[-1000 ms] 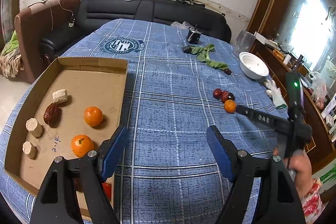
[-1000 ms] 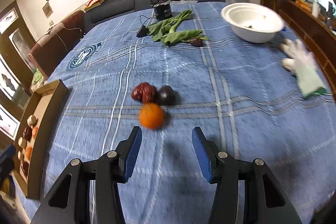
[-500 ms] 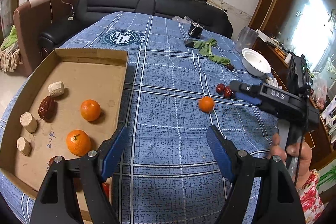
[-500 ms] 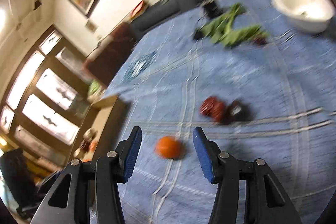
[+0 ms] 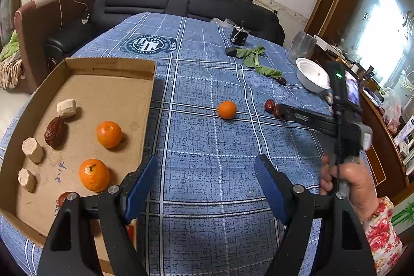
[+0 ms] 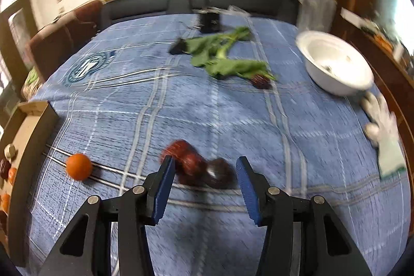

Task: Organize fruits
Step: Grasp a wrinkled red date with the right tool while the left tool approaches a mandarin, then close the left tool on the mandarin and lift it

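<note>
Fruits: two red dates (image 6: 186, 162) and a dark fruit (image 6: 218, 172) lie between the right gripper (image 6: 203, 184) fingers, which are closing without contact yet; a clean grasp means centring on one piece only. Left gripper (image 5: 203, 184) fingers stand open over the bench (image 5: 207, 136), empty, beside the cardboard tray (image 5: 108, 95). Motion blur obscures the dark fruit's kind, and a loose orange (image 6: 79, 166) sits well apart.

Daylight blazes in through the window (image 5: 380, 35), blown out white. The left wrist view is crisp; the right wrist view smears with motion blur. Fisheye bending and dark corners throughout.
</note>
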Tool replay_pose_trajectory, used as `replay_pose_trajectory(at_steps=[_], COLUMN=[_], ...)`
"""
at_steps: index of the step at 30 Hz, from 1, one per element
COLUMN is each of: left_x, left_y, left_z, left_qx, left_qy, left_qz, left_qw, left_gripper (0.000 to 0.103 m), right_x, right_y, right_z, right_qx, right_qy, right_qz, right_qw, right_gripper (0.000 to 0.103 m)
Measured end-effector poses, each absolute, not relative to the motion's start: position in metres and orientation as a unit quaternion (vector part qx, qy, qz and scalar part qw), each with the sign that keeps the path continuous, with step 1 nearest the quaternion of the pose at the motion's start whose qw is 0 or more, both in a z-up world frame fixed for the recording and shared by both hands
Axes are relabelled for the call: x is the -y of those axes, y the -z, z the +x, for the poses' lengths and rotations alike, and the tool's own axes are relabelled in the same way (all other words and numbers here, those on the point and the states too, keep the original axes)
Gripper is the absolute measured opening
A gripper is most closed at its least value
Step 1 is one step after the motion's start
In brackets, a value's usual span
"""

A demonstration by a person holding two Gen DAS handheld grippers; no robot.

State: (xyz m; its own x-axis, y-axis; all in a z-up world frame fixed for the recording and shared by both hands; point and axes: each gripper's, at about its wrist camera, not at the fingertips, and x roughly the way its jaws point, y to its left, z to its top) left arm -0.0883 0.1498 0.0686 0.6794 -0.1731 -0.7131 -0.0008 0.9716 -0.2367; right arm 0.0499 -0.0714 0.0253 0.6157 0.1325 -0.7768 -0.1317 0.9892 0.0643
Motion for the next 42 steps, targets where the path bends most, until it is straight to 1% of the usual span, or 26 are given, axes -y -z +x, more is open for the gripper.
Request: replay_pose_trajectory(at_steps=[6, 11, 19, 29, 30, 33, 42], left_x=[-0.152, -0.144, -0.125, -0.118, -0.114, -0.106, -0.090], left_y=[-0.067, -0.068, -0.069, -0.039, -0.036, -0.028, -0.014], left_z=[-0.087, -0.082, -0.060, -0.008, -0.001, 0.013, 0.041], left_qx=[-0.398, -0.402, -0.401, -0.436, -0.438, -0.443, -0.444], left_qy=[0.047, 0.058, 0.065, 0.055, 0.053, 0.056, 0.071], left_qz=[-0.114, -0.113, -0.092, -0.103, -0.098, -0.091, -0.072], left_qw=[0.909, 0.907, 0.909, 0.892, 0.892, 0.890, 0.890], left_gripper=[0.077, 0.077, 0.077, 0.077, 0.077, 0.077, 0.076], right_x=[0.139, 0.166, 0.110, 0.062, 0.059, 0.056, 0.069], right_y=[-0.026, -0.035, -0.036, -0.011, -0.010, -0.008, -0.011], right_z=[0.015, -0.001, 0.012, 0.018, 0.018, 0.019, 0.014], right_qx=[-0.447, -0.437, -0.427, -0.439, -0.437, -0.437, -0.429], right_qy=[-0.037, -0.033, -0.143, -0.171, -0.169, -0.162, -0.149], right_qz=[0.060, 0.083, 0.065, 0.011, 0.001, -0.009, -0.007], right_qw=[0.892, 0.895, 0.890, 0.882, 0.884, 0.885, 0.891], right_gripper=[0.053, 0.053, 0.053, 0.052, 0.050, 0.032, 0.032])
